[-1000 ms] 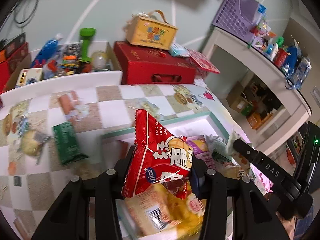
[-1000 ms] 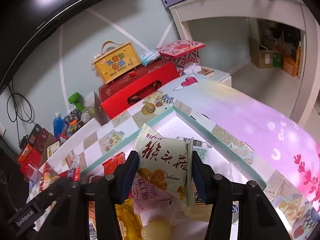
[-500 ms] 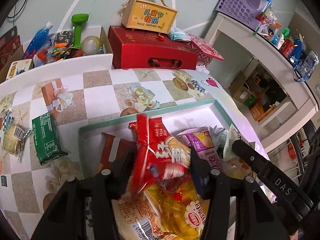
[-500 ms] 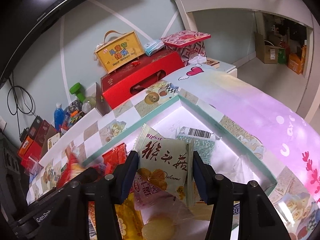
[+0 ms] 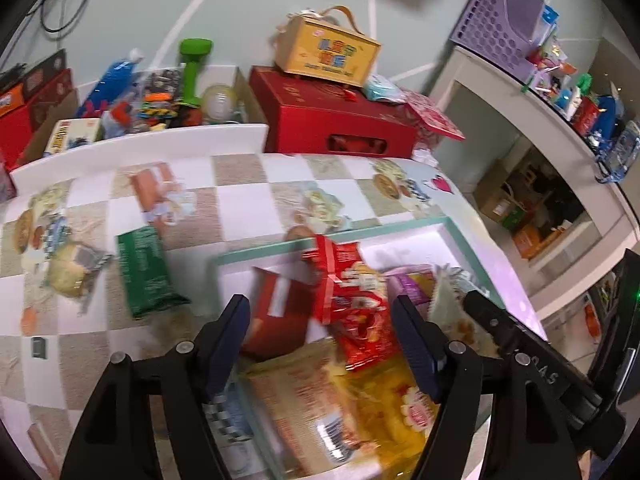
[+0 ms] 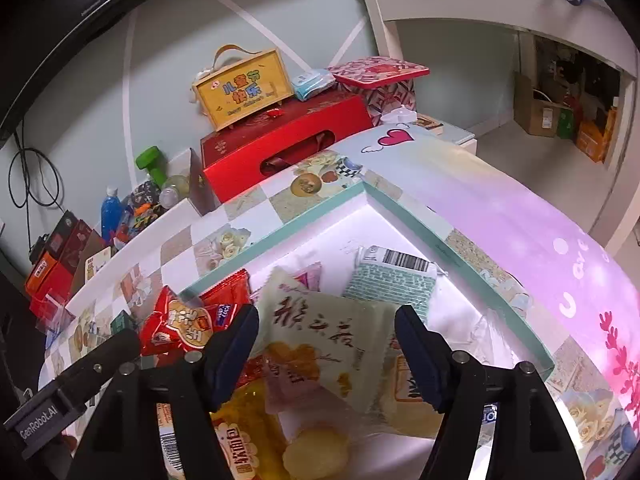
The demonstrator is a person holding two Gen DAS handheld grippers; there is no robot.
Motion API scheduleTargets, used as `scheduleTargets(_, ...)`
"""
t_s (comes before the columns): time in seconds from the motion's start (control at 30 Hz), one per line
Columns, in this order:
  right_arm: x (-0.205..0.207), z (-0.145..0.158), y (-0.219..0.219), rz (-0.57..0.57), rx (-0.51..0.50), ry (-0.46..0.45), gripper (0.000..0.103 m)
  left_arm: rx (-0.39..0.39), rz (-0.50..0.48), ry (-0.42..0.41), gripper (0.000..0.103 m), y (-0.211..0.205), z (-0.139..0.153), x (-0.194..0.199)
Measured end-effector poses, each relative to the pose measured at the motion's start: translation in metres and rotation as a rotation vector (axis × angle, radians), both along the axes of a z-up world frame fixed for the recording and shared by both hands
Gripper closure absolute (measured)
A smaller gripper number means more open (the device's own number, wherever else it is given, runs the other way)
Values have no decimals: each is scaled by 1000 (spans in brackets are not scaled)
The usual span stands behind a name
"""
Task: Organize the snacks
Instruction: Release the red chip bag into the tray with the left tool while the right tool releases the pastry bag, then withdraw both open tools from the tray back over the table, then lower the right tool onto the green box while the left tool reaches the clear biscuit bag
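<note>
A white box with a teal rim (image 5: 256, 251) (image 6: 304, 218) holds several snack packs. My left gripper (image 5: 322, 330) is open above it; a red snack bag (image 5: 356, 304) (image 6: 180, 326) lies loose in the box between its fingers, beside a red pack (image 5: 280, 308) and yellow packs (image 5: 372, 408). My right gripper (image 6: 326, 340) is open over a cream snack bag (image 6: 332, 344) that lies tilted on other packs, clear of both fingers. A green brick-pattern pack (image 6: 388, 280) lies further in.
On the checkered tablecloth left of the box lie a green pack (image 5: 144, 272) and a pale wrapped snack (image 5: 70, 272). A red gift box (image 5: 336, 128) with a yellow carry box (image 5: 326, 54) on top stands behind. A white shelf unit (image 5: 520, 120) is at right.
My left gripper opened and let go of the red bag, which dropped into the box. My right gripper opened wider and the cream bag tipped down onto the packs.
</note>
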State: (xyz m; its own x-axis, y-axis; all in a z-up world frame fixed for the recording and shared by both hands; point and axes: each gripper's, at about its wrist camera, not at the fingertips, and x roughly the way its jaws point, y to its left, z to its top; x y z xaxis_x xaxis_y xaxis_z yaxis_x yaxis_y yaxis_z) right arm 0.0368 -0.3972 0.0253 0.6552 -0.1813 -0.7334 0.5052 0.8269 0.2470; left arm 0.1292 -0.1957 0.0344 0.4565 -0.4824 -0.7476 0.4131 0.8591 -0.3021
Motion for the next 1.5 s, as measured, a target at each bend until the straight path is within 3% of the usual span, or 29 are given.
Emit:
scheduleTargets(0.23, 6, 1, 10, 20, -26, 18, 28, 52, 68, -14, 27, 22, -4, 1)
scheduleTargets(0.3, 7, 1, 11, 19, -31, 26, 25, 60, 81, -12, 17, 26, -6, 1)
scheduleTargets(0.37, 7, 2, 12, 9, -43, 29, 8, 71, 102, -25, 11, 31, -8, -2)
scheduleTargets(0.43, 6, 3, 12, -4, -57, 27, 0, 88, 125, -44, 6, 35, -9, -4)
scheduleTargets(0.63, 9, 1, 15, -1, -60, 43, 0, 132, 167, -104, 5, 43, -8, -13)
scheduleTargets(0.93, 15, 0, 28, 32, -89, 53, 0, 133, 186, -107, 0, 45, -15, -14)
scheduleTargets(1.5, 25, 3, 52, 61, -138, 18, 0, 52, 303, -127, 0, 98, -7, 2)
